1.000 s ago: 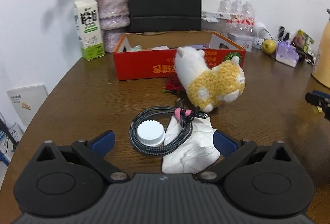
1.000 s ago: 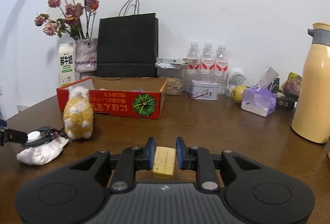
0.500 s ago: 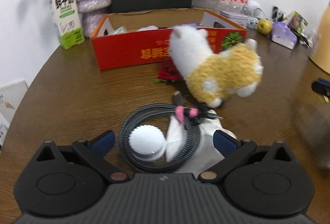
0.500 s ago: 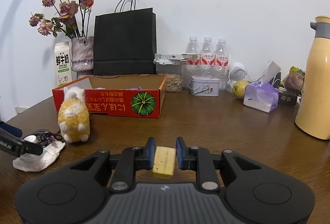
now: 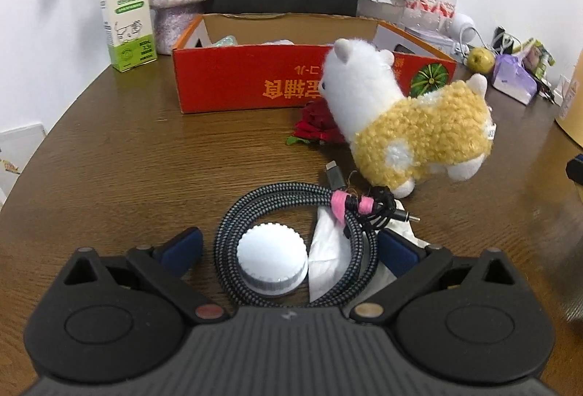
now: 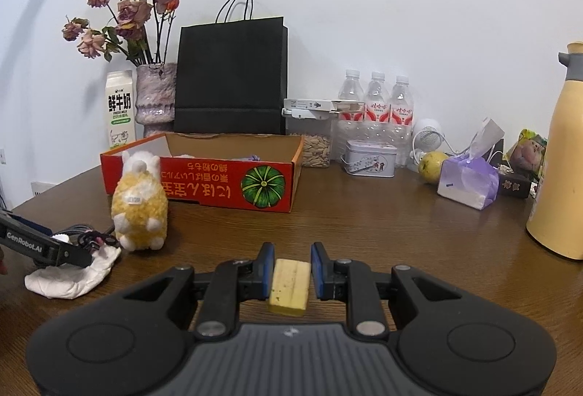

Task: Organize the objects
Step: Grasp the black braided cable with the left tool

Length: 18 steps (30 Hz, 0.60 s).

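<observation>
In the left wrist view my left gripper (image 5: 289, 246) straddles a coiled braided cable (image 5: 291, 193) with a white ribbed cap (image 5: 271, 259) inside the coil. Its jaws are closing, and the blue pads stand just outside the coil without pressing it. The cable lies partly on a crumpled white tissue (image 5: 326, 250). A white and yellow plush alpaca (image 5: 411, 133) stands just beyond, before the red cardboard box (image 5: 247, 78). My right gripper (image 6: 291, 266) is shut on a pale yellow block (image 6: 289, 286) above the table. From there, one left finger (image 6: 54, 248) shows over the tissue (image 6: 69, 277).
A red fabric rose (image 5: 317, 126) lies beside the alpaca. Along the wall stand a milk carton (image 6: 118, 109), a vase of dried flowers (image 6: 155, 97), a black paper bag (image 6: 229, 78), water bottles (image 6: 375, 108), a tin (image 6: 370, 159), a purple tissue pack (image 6: 466, 181) and a yellow flask (image 6: 561, 170).
My left gripper has moved forward and down over the cable coil, and its jaws have narrowed around it. The right gripper keeps the yellow block and has hardly moved.
</observation>
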Tool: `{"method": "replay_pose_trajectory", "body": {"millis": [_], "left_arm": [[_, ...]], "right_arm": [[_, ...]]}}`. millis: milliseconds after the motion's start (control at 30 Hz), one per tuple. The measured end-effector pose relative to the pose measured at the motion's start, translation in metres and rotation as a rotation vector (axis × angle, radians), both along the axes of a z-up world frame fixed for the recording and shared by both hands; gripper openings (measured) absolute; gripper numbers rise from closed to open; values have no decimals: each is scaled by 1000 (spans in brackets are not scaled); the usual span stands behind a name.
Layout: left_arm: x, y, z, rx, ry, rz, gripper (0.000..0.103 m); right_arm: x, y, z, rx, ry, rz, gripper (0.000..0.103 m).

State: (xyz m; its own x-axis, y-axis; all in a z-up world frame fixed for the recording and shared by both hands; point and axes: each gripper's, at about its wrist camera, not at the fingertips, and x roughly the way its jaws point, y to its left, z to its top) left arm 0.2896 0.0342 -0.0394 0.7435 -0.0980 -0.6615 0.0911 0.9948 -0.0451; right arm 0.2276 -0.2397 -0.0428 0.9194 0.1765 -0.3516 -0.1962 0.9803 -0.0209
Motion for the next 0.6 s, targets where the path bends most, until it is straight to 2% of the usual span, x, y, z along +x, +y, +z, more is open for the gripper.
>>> {"method": "replay_pose_trajectory", "body": {"millis": [233,600], "left_arm": [[-10,-7,3,44,-39,32,91],[-44,-14,19,84,-188,107,90]], "right_arm": [[1,-2,0,14,4,-7,20],[0,-2,0,16,-11,-11,20]]}}
